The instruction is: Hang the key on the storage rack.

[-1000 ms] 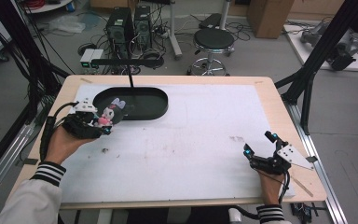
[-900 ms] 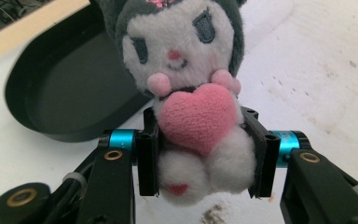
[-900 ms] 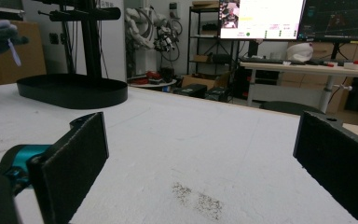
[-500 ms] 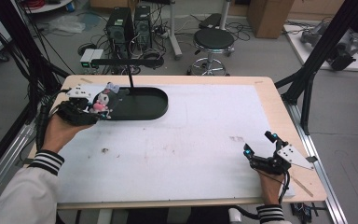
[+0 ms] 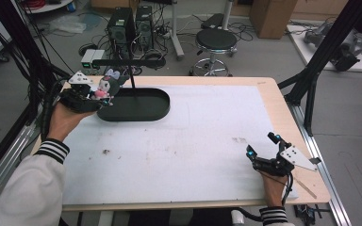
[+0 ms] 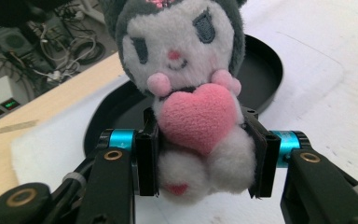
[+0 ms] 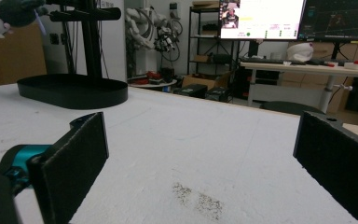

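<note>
Left gripper view: the left gripper [image 6: 200,158] clamps the plush [image 6: 191,93] over the tray's [image 5: 136,113] left end. The right gripper [image 5: 264,157] rests agape. Released off-centre, the plush could topple outside the rim.

A wooden table [image 5: 273,94] carried a white mat [image 5: 198,141] over most of its top. A black oval tray [image 5: 136,104] stood on the mat's far left.

One plush toy [image 5: 104,86], one black oval tray [image 5: 136,104], two grippers, one round stool [image 5: 216,39] and two computer towers [image 5: 131,21] are there.
</note>
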`<action>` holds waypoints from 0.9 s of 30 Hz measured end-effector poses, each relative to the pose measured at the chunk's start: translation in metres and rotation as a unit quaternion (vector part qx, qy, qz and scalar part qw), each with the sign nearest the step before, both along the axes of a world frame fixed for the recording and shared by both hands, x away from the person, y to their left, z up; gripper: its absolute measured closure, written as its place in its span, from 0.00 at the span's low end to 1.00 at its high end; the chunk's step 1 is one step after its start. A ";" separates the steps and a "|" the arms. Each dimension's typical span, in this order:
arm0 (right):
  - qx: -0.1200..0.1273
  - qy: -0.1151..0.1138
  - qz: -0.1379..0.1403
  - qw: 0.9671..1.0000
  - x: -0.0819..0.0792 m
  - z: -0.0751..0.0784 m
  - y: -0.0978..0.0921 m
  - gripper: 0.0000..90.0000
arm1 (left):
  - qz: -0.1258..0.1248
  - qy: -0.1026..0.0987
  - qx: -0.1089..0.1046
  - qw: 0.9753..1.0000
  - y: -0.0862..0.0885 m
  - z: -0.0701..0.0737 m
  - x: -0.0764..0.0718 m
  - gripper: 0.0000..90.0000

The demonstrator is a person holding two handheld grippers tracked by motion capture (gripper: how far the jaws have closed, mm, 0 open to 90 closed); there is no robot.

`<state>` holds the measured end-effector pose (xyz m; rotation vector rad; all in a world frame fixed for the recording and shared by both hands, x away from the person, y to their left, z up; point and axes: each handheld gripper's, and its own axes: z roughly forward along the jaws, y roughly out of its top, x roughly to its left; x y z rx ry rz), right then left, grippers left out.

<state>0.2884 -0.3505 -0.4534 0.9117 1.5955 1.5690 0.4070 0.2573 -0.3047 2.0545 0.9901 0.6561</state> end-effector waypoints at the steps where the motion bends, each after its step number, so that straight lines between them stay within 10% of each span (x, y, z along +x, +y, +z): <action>1: -0.001 0.000 0.000 1.000 0.000 0.000 0.000 0.02 | 0.006 0.000 -0.007 1.000 0.002 0.001 0.003 0.62; 27: 0.001 0.000 0.002 1.000 0.000 0.000 0.000 0.02 | 0.027 -0.013 -0.028 0.999 0.003 0.019 0.024 0.62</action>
